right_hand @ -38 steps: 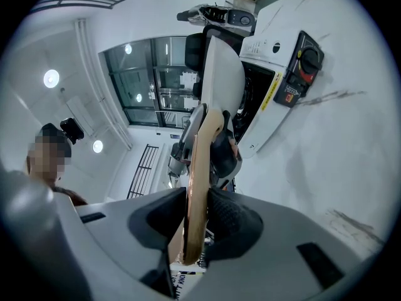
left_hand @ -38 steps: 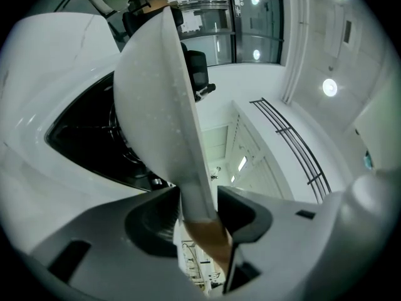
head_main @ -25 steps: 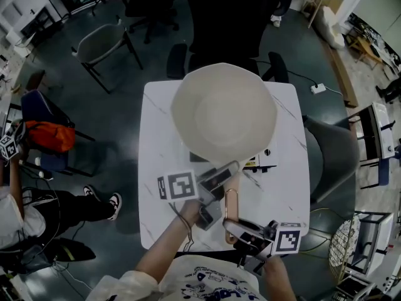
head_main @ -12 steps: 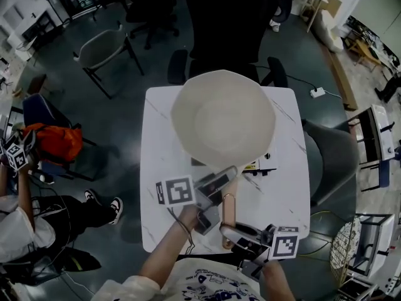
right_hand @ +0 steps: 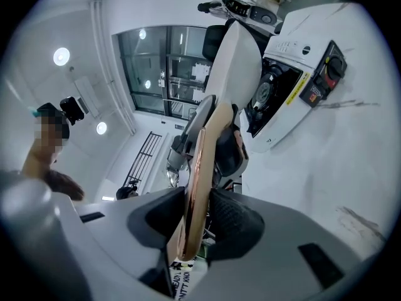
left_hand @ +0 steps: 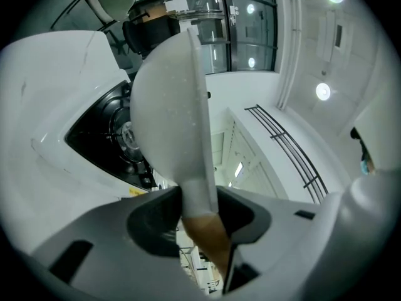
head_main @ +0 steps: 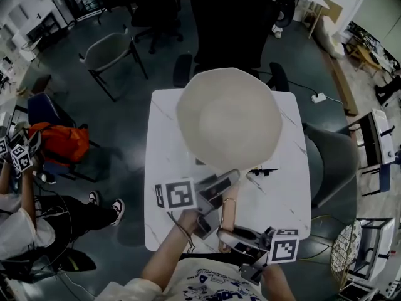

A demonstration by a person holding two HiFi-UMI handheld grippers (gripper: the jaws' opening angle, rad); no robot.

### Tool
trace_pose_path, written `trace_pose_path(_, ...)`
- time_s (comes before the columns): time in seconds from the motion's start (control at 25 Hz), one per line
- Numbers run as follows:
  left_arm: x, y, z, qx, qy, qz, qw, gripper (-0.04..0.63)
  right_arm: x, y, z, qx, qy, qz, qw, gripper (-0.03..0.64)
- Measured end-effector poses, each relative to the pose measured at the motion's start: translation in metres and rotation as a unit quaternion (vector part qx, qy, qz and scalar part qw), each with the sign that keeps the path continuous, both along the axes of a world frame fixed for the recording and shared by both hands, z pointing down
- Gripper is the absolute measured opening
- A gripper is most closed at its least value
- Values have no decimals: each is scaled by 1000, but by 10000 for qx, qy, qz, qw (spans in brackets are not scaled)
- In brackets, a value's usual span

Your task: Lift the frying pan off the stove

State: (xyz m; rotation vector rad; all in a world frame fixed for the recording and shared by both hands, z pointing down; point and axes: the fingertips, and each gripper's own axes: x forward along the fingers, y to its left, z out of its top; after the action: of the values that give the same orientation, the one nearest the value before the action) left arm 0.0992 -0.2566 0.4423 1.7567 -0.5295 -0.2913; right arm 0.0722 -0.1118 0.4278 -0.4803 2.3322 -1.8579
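Observation:
The cream frying pan (head_main: 229, 121) hangs above the white table (head_main: 288, 193), clear of the black-topped stove (left_hand: 100, 130) beneath it. My left gripper (head_main: 227, 184) is shut on the pan's handle right where it meets the bowl (left_hand: 166, 118). The right gripper (head_main: 227, 234) holds the copper-coloured end of the handle (right_hand: 199, 168). Its jaws have just been opening slightly, and the handle is still between the pads. In the right gripper view the stove (right_hand: 294, 80) with its red knob lies on the table to the right of the pan (right_hand: 238, 55).
A grey chair (head_main: 113, 52) stands off the table's far left corner and a dark office chair (head_main: 188, 68) sits behind the table. A seated person with an orange bag (head_main: 59, 143) is at the left. A grey seat (head_main: 332, 162) is close to the table's right edge.
The pan has risen towards the head camera and shifted slightly right. Both grippers moved up with it, still on the handle.

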Motion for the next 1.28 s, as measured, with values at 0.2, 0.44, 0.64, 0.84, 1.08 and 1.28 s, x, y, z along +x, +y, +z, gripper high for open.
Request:
trace_pose_path(0.2,-10,8,-13,130,83,-104,9998,173,-6,9,-9,103,35,-146,9998,130)
trace_pose_path(0.44,-24,19,-24,242,124,-247,9993,173,-15,20,-18,203,50,-344,9992,130)
trace_pose_path(0.64,-34,28,-27,265,171,-352,9989,173,-22,31,-20,237,66,-510,9984,130)
trace_pose_path(0.84,-41,36,-31,250,232,-406,9986,173,-28,39,-25,291,58,-590,9978,130)
trace_pose_path(1.08,-44,40,-33,250,261,-412,9985,173,-30,42,-28,301,32,-585,9978,132)
trace_pose_path(1.28,-43,41,-33,189,307,-399,9986,173,-29,43,-31,311,49,-586,9978,133)
